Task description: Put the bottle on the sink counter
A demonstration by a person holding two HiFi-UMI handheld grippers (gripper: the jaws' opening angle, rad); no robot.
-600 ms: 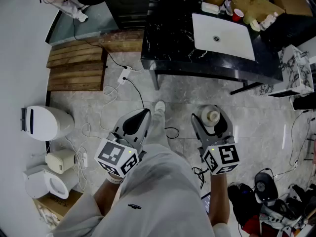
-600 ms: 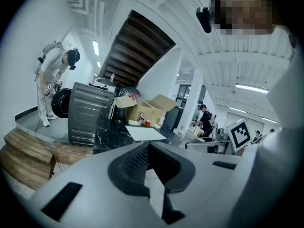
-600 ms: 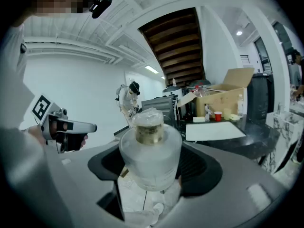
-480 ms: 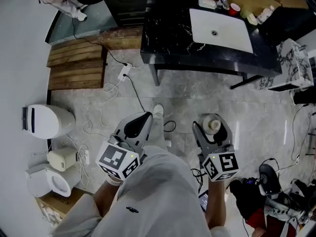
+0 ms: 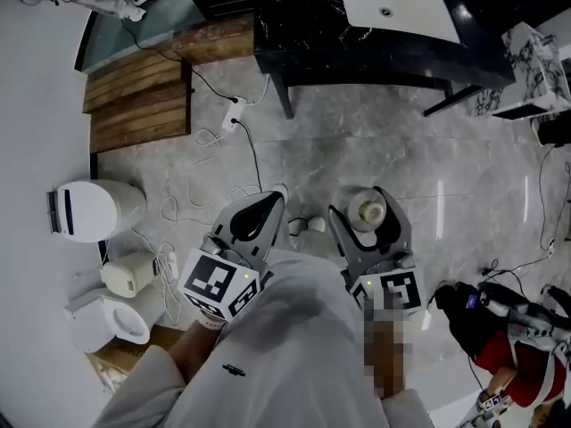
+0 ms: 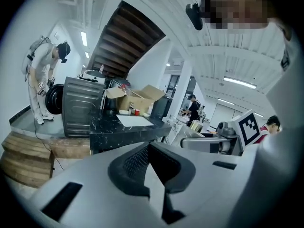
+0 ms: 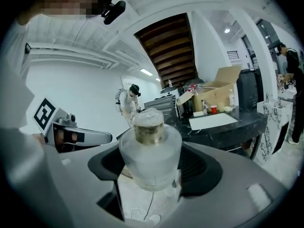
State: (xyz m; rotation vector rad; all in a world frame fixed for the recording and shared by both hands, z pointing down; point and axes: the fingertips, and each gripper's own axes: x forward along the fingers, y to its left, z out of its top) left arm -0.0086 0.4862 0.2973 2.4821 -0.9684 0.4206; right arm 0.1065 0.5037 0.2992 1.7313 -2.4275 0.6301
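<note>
A frosted clear bottle (image 5: 367,210) with a pale cap stands upright between the jaws of my right gripper (image 5: 361,205), which is shut on it. In the right gripper view the bottle (image 7: 150,151) fills the middle, with the dark pads (image 7: 199,167) pressed against its sides. My left gripper (image 5: 266,201) is held beside it at the left, shut and with nothing in it; its pads (image 6: 137,163) meet at the tip. The black marble sink counter (image 5: 303,25) with its white basin (image 5: 397,7) lies far ahead at the top of the head view, well apart from both grippers.
Wooden pallets (image 5: 134,96) lie at the upper left. A power strip (image 5: 234,111) and cables trail over the tiled floor. White appliances (image 5: 94,210) stand at the left, dark gear (image 5: 473,315) at the lower right. A grey machine (image 6: 83,113) stands beside the counter, with a person (image 6: 42,80) near it.
The counter has slid toward the top edge of the head view. Both grippers have stayed close to the body, the right one still with the bottle in it.
</note>
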